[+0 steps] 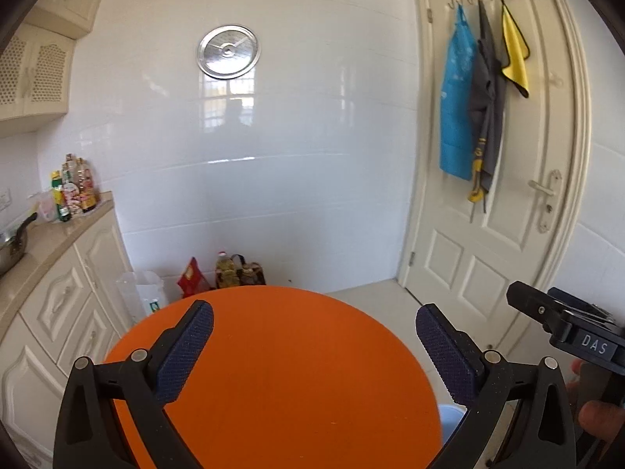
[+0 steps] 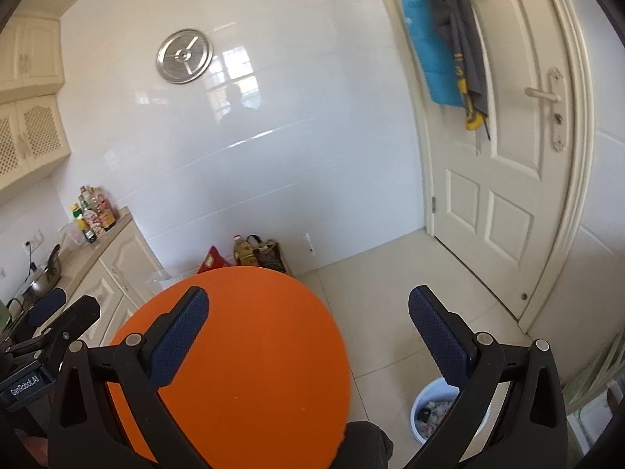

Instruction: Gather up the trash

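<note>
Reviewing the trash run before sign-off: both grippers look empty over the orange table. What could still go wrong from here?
1. The bin sits on the floor close to the orange table edge and already holds trash; a knock could tip it.
2. The left gripper and right gripper are both open and empty, held close side by side; they could clash.
3. No trash shows on the table, but its near part is hidden.

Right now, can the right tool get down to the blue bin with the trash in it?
Probably yes. The right tool is open and empty, and the bin stands on bare floor beside the orange table, nothing covering it.
</note>
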Demonstrator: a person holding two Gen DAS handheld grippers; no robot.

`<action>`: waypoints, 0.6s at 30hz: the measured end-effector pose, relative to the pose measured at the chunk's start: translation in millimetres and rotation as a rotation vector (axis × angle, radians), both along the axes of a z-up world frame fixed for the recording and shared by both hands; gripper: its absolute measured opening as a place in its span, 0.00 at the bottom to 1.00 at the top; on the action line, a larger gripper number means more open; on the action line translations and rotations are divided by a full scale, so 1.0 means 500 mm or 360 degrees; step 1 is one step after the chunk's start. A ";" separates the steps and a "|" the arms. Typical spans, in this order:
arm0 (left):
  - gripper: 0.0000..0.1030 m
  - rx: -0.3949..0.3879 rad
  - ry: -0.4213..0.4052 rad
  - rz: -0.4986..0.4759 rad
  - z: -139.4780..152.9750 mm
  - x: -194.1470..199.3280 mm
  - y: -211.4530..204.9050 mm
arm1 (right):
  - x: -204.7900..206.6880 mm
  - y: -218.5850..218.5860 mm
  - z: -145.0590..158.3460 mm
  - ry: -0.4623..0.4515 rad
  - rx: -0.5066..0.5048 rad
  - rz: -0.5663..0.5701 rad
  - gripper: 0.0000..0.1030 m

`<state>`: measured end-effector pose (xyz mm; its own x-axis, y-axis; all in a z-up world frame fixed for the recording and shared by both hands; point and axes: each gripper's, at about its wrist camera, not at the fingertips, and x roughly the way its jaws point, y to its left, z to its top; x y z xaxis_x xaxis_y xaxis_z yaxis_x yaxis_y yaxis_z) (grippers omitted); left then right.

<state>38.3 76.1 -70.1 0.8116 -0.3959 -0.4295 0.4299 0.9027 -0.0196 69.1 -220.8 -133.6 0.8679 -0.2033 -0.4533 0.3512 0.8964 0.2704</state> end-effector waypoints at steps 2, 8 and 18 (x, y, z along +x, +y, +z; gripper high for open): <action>0.99 -0.0009 -0.0039 0.0093 0.004 -0.039 0.052 | 0.017 0.058 0.022 -0.0019 -0.0057 0.0069 1.00; 0.99 -0.0059 -0.0094 0.0316 -0.010 -0.147 0.145 | 0.056 0.199 0.053 -0.0059 -0.0195 0.0224 1.00; 0.99 -0.0063 -0.0123 0.0502 -0.031 -0.213 0.181 | 0.077 0.328 0.035 -0.0053 -0.0342 0.0318 1.00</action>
<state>-68.4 166.4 -85.4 0.9265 -0.1348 -0.3513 0.1307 0.9908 -0.0355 107.9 -56.6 -116.3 0.9139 -0.1154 -0.3892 0.1563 0.9849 0.0750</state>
